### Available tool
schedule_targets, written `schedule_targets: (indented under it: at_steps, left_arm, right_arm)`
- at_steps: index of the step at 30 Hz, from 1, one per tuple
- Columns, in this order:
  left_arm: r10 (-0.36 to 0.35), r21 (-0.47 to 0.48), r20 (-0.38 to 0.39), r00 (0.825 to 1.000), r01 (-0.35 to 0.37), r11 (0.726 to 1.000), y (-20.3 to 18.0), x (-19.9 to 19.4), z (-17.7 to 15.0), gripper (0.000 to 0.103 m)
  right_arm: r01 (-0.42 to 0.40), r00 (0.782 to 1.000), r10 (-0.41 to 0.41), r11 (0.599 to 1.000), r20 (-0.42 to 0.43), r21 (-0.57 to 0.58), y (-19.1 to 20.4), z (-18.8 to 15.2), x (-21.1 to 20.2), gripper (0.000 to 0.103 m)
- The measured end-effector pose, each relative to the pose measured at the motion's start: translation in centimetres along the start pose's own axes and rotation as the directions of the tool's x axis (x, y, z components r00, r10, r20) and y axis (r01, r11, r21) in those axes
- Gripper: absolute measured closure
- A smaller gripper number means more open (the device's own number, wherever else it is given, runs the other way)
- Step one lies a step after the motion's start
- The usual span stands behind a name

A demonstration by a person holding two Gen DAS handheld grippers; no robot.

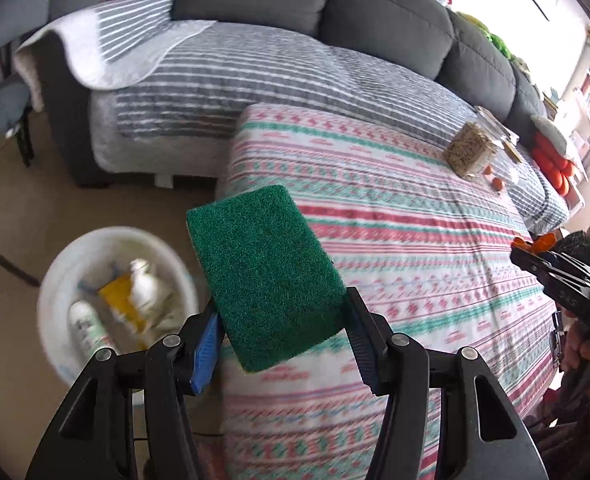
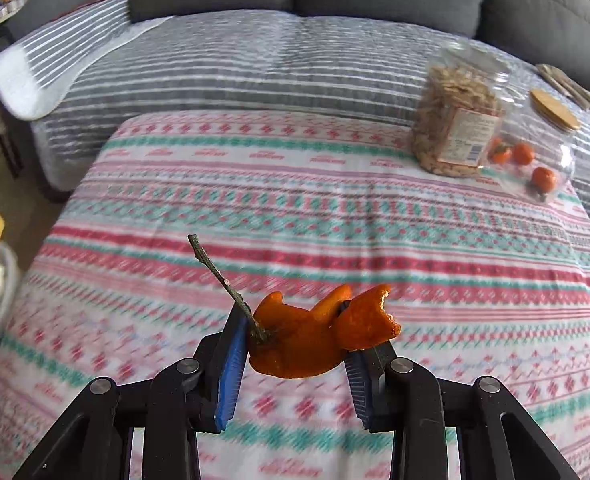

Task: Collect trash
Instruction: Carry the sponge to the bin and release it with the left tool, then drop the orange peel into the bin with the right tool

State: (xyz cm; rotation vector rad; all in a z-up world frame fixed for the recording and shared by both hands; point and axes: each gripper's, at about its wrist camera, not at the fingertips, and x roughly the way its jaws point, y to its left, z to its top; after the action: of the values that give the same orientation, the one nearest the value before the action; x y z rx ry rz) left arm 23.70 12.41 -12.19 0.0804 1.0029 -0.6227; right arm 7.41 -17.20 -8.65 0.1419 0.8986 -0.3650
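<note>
Trash here means two pieces, each clamped in a claw above a table draped in a red, green and white patterned cloth [image 2: 335,208], with a grey sofa [image 1: 375,12] under a striped grey cover beyond it at twelve o'clock. Largest of the task's things is the white bin [image 1: 55,280] on the floor at about eight o'clock in the left wrist view, already holding a white bottle [image 1: 89,328], a yellow wrapper [image 1: 121,296] and crumpled white paper. Next is the sponge [image 1: 267,276], a thick rectangular block with a dark green scouring face turned up and a thin yellow edge showing at its near corner; the left gripper [image 1: 281,340] pinches it by its long sides, and it juts out over the table's edge, just right of the bin. Smaller is the orange peel [image 2: 311,336], a glossy, curled, torn scrap with a thin grey-green stem sticking up toward eleven o'clock; the right gripper [image 2: 295,348] presses it between its blue pads, held clear of the cloth. At two o'clock stand a clear jar of pale snacks [image 2: 455,120] and a tipped glass jar holding small oranges [image 2: 535,160].
</note>
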Motion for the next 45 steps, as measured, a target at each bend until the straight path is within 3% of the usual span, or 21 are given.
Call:
schedule_targets:
  at_steps: [10, 13, 17, 22, 26, 32, 45]
  left_arm:
    - [0.070, -0.126, -0.017, 0.997, -0.071, 0.989, 8.2, -1.3, -1.5, 0.043]
    - [0.126, -0.138, -0.036, 0.991, -0.130, 0.982, 10.1, -0.9, -1.6, 0.043]
    - [0.147, -0.152, -0.040, 0.988, -0.151, 0.977, 11.9, -0.4, -1.4, 0.043]
    - [0.195, -0.164, -0.028, 0.980, -0.197, 0.967, 13.4, 0.1, -1.0, 0.034]
    - [0.296, -0.179, -0.056, 0.954, -0.301, 0.937, 14.4, -0.2, -1.8, 0.015]
    - [0.382, -0.187, -0.100, 0.919, -0.394, 0.900, 16.4, -1.7, -3.8, 0.011]
    - [0.370, -0.263, -0.110, 0.923, -0.386, 0.884, 20.0, -5.4, -5.7, 0.011]
  right_arm:
    - [-0.113, 0.993, 0.109, 0.983, -0.032, -0.144, 7.5, -1.3, -1.0, 0.064]
    - [-0.138, 0.990, 0.132, 0.976, -0.042, -0.171, 9.8, -1.3, -0.7, 0.064]
    - [-0.179, 0.984, 0.171, 0.963, -0.059, -0.201, 13.0, -0.7, 0.1, 0.064]
    - [-0.231, 0.973, 0.219, 0.944, -0.075, -0.236, 16.9, 0.3, 1.1, 0.064]
    - [-0.282, 0.959, 0.268, 0.927, -0.088, -0.246, 19.9, 1.0, 1.9, 0.064]
    - [-0.342, 0.939, 0.319, 0.900, -0.125, -0.270, 24.2, 1.5, 3.5, 0.063]
    - [-0.440, 0.894, 0.387, 0.854, -0.224, -0.280, 32.5, 1.3, 7.2, 0.062]
